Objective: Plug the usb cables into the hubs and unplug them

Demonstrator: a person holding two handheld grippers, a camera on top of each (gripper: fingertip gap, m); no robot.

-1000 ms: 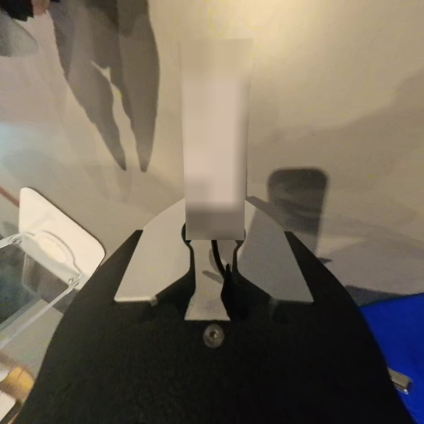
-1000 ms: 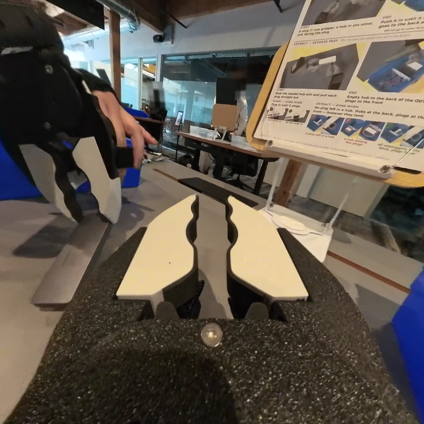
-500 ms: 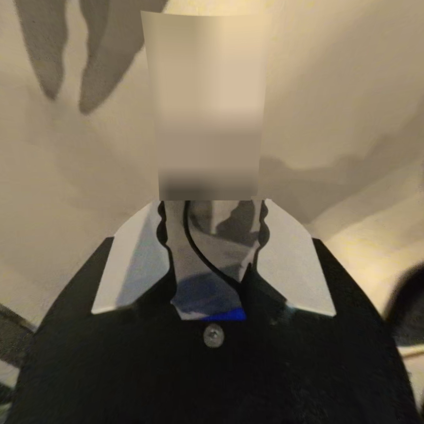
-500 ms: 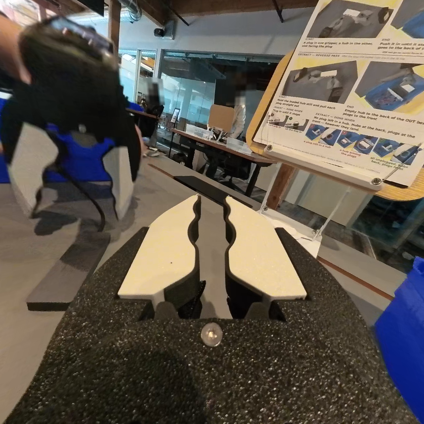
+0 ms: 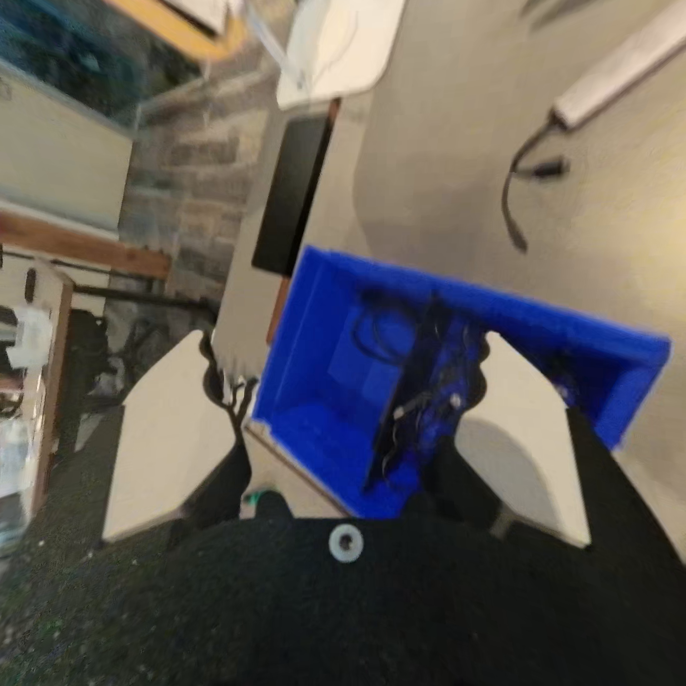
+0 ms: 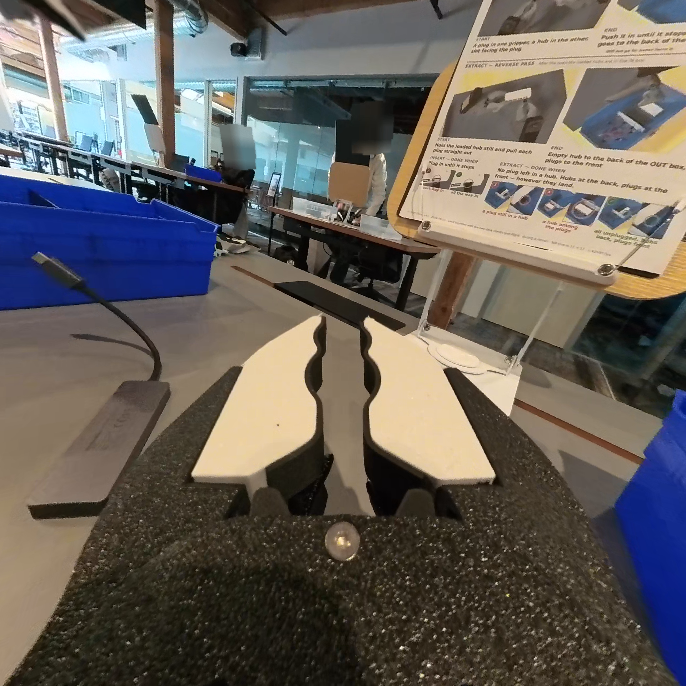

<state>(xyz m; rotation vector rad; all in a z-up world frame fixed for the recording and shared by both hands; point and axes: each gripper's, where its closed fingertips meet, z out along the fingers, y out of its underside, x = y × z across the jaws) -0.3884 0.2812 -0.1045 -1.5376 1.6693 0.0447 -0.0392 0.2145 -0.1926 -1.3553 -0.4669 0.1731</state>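
Observation:
My left gripper (image 5: 343,334) is wide open and empty above a blue bin (image 5: 557,315) that has a black divider and holds loose cables (image 5: 441,393). This view is blurred. A flat grey hub (image 6: 100,445) lies on the grey table to the left of my right gripper (image 6: 343,323). Its black cable curls up to a plug (image 6: 55,267) that hangs in the air. The hub also shows in the left wrist view (image 5: 612,67), far off at the upper right. My right gripper's jaws stand a narrow gap apart with nothing between them.
A second blue bin (image 6: 104,252) stands at the back left of the table and another blue bin's corner (image 6: 653,519) is at the right. An instruction board (image 6: 557,130) on a clear stand with a white base (image 6: 479,367) stands ahead right. A black pad (image 6: 334,300) lies ahead.
My left gripper let go of the hub, opened wide and swung away over the blue bin. The hub now lies on the table. My right gripper barely moved.

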